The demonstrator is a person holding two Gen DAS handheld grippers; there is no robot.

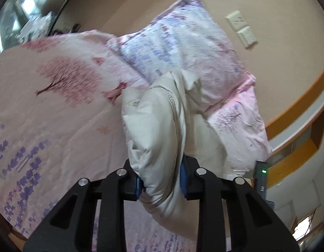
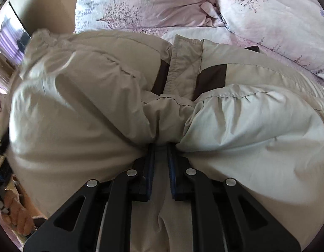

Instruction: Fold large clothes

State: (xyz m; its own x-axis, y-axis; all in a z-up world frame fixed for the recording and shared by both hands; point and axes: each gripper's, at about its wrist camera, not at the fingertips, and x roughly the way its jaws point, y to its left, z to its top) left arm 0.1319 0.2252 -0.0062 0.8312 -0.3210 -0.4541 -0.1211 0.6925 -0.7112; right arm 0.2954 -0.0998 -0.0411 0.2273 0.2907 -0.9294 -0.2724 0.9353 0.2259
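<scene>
now both sets of fingers [image 1: 162,180] [image 2: 161,163] pinch bunched folds of the puffy, crinkled beige jacket [image 2: 99,105].

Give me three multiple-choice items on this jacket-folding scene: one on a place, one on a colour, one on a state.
1. Where does the puffy jacket lie?
A. on a floral bedspread
B. on a wooden floor
C. in a basket

2. What colour are the patches beside the jacket's front flap?
A. red
B. dark brown
C. green

3. How does the left gripper stand?
A. open, nothing between its jaws
B. closed on a bunch of jacket fabric
C. closed on a pillow

Answers: 1 A, the pink bedspread spreads around it; 2 B, both patches look dark brown; 3 B, beige fabric bulges between its blue pads.
</scene>
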